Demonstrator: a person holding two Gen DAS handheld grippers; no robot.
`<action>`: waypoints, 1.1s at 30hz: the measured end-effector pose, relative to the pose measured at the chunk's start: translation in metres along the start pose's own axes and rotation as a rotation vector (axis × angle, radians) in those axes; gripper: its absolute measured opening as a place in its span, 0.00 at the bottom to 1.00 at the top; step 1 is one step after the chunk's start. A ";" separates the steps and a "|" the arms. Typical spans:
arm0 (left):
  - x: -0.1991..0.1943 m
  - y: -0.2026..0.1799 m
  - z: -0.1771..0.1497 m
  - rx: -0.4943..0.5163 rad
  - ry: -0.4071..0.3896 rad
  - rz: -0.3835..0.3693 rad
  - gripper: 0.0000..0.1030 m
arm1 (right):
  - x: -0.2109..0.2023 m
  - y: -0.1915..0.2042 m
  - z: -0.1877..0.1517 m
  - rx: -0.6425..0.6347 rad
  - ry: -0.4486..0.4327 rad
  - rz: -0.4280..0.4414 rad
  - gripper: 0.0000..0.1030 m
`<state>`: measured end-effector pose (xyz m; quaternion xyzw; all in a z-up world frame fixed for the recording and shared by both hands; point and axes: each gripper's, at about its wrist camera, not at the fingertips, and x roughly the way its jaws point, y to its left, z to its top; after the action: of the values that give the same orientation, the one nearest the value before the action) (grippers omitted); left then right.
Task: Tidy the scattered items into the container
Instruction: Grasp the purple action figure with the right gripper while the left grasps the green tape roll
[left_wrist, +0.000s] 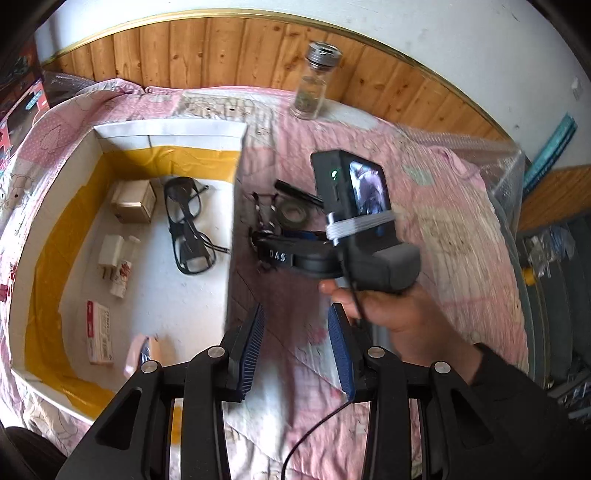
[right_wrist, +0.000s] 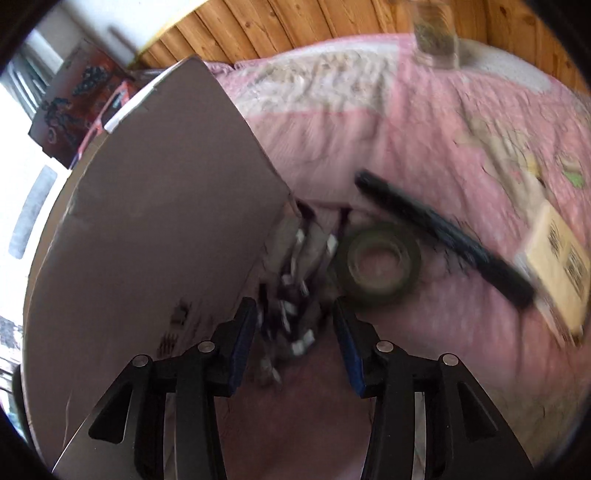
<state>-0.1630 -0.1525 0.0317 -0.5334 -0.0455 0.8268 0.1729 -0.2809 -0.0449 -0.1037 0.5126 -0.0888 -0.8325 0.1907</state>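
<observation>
An open cardboard box (left_wrist: 166, 134) with yellow-taped inner walls lies on the pink bedspread; its outer wall (right_wrist: 147, 221) fills the left of the right wrist view. Inside lie black glasses (left_wrist: 186, 225), a small gold box (left_wrist: 133, 206), a white plug (left_wrist: 110, 254) and a red-and-white carton (left_wrist: 99, 332). Outside, beside the wall, lie what look like blurred purple-framed spectacles (right_wrist: 291, 295), a dark tape roll (right_wrist: 378, 264) and a black pen (right_wrist: 443, 229). My right gripper (right_wrist: 295, 343) is open, one finger on each side of the spectacles. My left gripper (left_wrist: 295, 347) hangs open and empty above the bedspread.
A glass jar (left_wrist: 314, 85) with a metal lid stands at the far edge of the bed, by the wood panelling. A small tan box (right_wrist: 557, 258) lies right of the pen. A hand (left_wrist: 391, 314) holds the right gripper's handle. Clutter sits off the bed at the right.
</observation>
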 end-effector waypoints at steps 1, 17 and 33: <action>0.002 0.002 0.003 -0.005 -0.001 0.000 0.36 | 0.002 0.003 0.001 -0.027 -0.007 -0.012 0.48; 0.096 -0.038 0.061 0.095 0.069 0.024 0.40 | -0.086 -0.073 -0.083 0.091 0.104 -0.050 0.29; 0.210 -0.071 0.071 0.121 0.155 0.063 0.49 | -0.130 -0.095 -0.128 0.150 0.074 0.023 0.20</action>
<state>-0.2879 -0.0078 -0.1016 -0.5855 0.0348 0.7892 0.1817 -0.1371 0.1006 -0.0884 0.5547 -0.1499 -0.8017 0.1646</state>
